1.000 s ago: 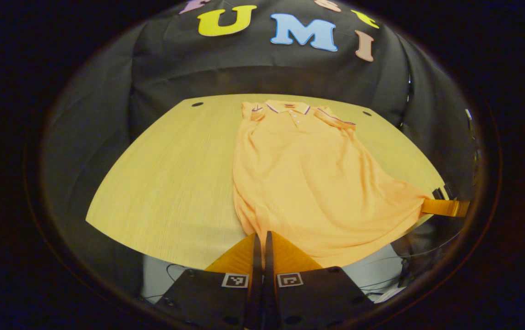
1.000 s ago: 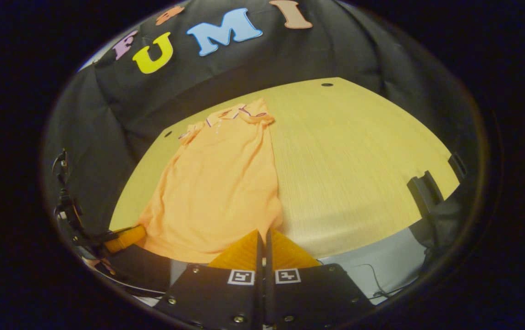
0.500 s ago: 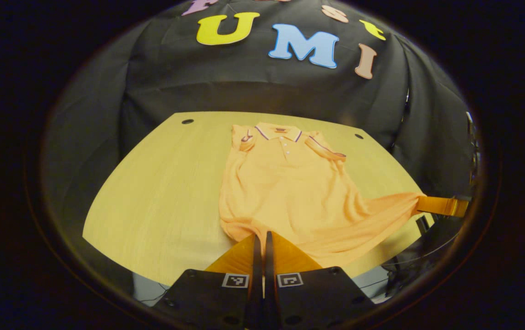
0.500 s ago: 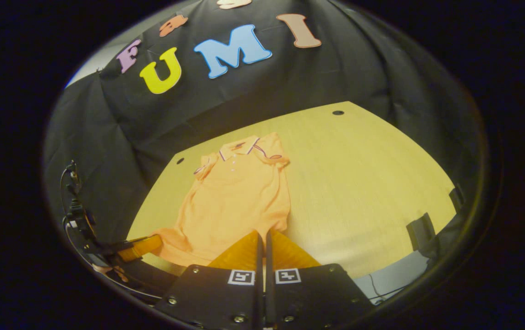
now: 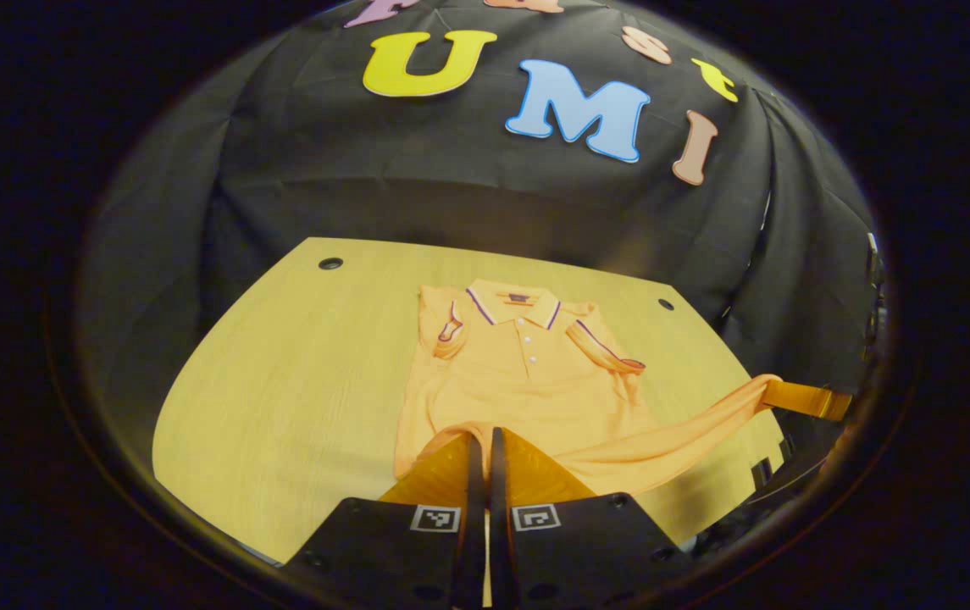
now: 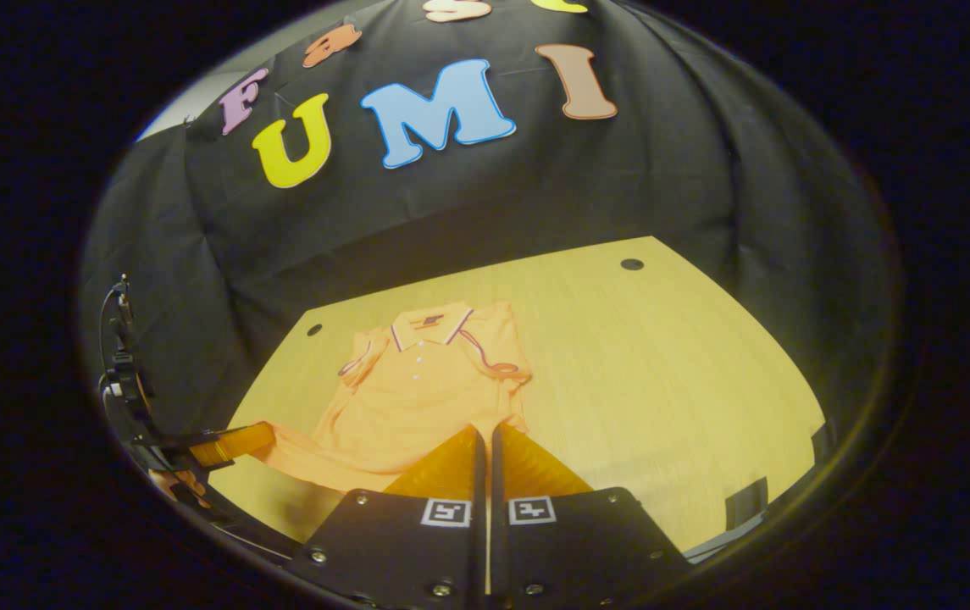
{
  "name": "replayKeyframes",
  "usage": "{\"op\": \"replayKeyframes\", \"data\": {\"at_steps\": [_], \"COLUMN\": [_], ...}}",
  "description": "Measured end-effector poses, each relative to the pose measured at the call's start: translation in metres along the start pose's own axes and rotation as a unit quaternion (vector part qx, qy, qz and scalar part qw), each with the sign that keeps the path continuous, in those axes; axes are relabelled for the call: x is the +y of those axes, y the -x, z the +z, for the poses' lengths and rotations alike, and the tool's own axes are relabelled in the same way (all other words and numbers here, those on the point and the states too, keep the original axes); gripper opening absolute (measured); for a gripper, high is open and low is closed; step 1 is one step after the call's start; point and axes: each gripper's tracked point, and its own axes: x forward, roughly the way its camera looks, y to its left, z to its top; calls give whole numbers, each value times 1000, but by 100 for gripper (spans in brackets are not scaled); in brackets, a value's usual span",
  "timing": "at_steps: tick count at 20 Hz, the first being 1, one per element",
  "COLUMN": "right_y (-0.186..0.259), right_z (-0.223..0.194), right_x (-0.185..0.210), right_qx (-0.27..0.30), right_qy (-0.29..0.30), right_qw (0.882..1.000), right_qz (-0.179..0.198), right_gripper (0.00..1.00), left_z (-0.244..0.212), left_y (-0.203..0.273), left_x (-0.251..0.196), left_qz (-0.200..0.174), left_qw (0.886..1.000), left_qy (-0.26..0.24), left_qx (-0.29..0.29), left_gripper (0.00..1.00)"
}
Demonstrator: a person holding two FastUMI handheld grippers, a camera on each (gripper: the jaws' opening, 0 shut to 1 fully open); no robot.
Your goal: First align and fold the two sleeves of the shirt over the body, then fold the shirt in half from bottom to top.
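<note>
So both grippers, left [image 5: 480, 436] and right [image 6: 485, 430], have their fingers pinched tight on the shirt [image 5: 527, 381] hem, lifting it off the counter [image 5: 281, 381] to fold toward the collar.

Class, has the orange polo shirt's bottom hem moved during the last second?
Yes. The hem has been carried up the wooden table, toward the striped collar.

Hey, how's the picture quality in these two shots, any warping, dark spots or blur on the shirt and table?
Left gripper view: strong fisheye, the table edge bows into a curve; the shirt collar is sharp and evenly lit, light falls off toward the rim. Right gripper view: same bulge, table warmly lit without glare, shirt clear, the far left tool dim near the edge.
</note>
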Motion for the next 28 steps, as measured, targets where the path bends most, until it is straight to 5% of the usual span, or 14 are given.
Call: {"op": "replayKeyframes", "data": {"at_steps": [13, 28], "right_y": [-102, -200], "right_z": [98, 147], "right_x": [21, 12], "right_qx": [-30, -29], "right_qy": [29, 57], "right_qw": [998, 995], "right_qz": [-42, -75], "right_gripper": [2, 2], "left_z": [116, 155], "left_y": [-110, -210], "left_x": [19, 41], "left_qz": [-38, -47], "left_qw": [998, 998], "left_qy": [-14, -12], "left_qx": [-37, -46], "left_gripper": [10, 8]}}
